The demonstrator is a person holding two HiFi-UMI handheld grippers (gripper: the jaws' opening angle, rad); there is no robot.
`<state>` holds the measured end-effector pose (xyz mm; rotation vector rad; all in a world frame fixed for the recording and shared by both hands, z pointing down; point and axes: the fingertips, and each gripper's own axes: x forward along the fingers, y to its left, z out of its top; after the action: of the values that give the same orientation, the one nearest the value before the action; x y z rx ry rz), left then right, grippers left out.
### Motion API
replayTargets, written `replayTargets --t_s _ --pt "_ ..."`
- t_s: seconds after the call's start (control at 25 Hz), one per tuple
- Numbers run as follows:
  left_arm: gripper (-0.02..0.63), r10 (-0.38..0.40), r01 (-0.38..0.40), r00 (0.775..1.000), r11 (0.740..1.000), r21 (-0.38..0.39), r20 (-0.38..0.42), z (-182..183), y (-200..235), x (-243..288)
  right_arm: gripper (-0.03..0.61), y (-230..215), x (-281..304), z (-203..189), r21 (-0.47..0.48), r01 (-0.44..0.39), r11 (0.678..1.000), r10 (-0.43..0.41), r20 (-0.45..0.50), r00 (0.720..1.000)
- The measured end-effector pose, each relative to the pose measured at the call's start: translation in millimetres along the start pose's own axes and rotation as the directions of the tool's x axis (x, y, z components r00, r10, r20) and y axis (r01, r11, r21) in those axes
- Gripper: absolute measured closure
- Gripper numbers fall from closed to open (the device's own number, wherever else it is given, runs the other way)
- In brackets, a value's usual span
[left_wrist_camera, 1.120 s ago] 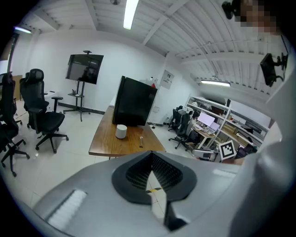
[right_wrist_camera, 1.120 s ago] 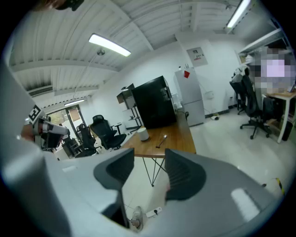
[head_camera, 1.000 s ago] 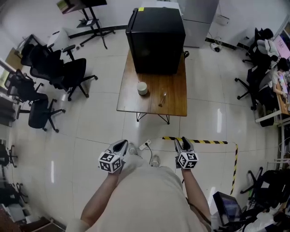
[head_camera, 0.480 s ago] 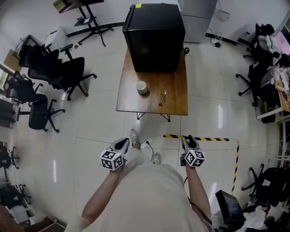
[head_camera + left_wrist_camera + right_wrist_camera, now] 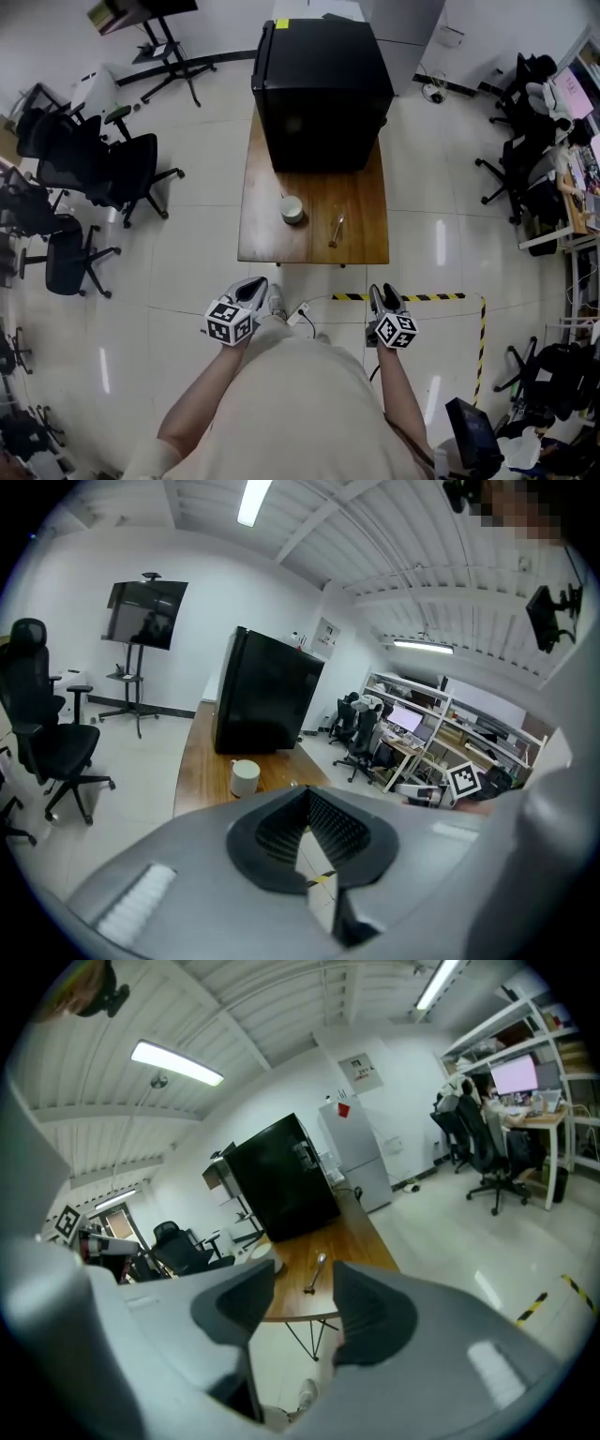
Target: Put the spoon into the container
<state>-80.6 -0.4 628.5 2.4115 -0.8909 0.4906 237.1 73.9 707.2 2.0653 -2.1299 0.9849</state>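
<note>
I hold my left gripper [image 5: 251, 289] low at about seven o'clock in the head view. Its jaws are pressed together at the tips, with nothing pinched; only a sliver of floor shows through the V behind them. My right gripper [image 5: 382, 293] hangs at about five o'clock, and its jaws are spread with a clear gap and nothing in it. Through that gap, in the right gripper view, I see the near edge of the desk [image 5: 361, 202] and the spoon [image 5: 315, 1273] lying on it, well apart from me.

The desk stands straight ahead at twelve o'clock, a long wooden top on thin dark legs. The spoon lies flat on the bare wood near the desk's near edge, its length running roughly from twelve towards six o'clock. The container [image 5: 292, 208], a small white cup, stands upright near the spoon at about ten o'clock from it, and the two do not touch. A big black cabinet [image 5: 319, 80] fills the far end of the desk, at twelve o'clock from the container.

Both grippers are over the pale tiled floor, short of the desk. Yellow-and-black tape [image 5: 412, 297] runs along the floor just beside my right gripper. Black office chairs [image 5: 122, 169] stand off at about ten o'clock.
</note>
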Motion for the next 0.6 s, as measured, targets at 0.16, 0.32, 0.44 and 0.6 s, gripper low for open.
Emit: replayTargets --t_s 0.16,0.32,0.44,0.6 --pt "0.614 -0.041 0.041 0.999 0.999 0.015 -0.001 27.4 31.4 18.9 0.385 21.7 38.8 6.0 -0.013 0.022 1.0 -0.022 -0.024 0.999" --pt "0.614 -0.084 0.084 0.996 0.996 0.014 -0.02 37.9 57.1 29.0 0.385 39.9 68.0 8.7 -0.03 0.052 0.998 -0.053 -0.045 0.998" --pt "0.614 -0.112 0.113 0.993 0.994 0.008 -0.034 39.6 77.6 30.6 0.386 46.9 83.6 4.2 -0.032 0.097 0.995 -0.098 -0.057 0.993" --pt "0.614 -0.156 0.156 0.987 0.988 -0.012 -0.047 39.0 99.8 36.9 0.396 57.0 107.3 -2.0 -0.041 0.148 0.988 -0.151 -0.079 0.985"
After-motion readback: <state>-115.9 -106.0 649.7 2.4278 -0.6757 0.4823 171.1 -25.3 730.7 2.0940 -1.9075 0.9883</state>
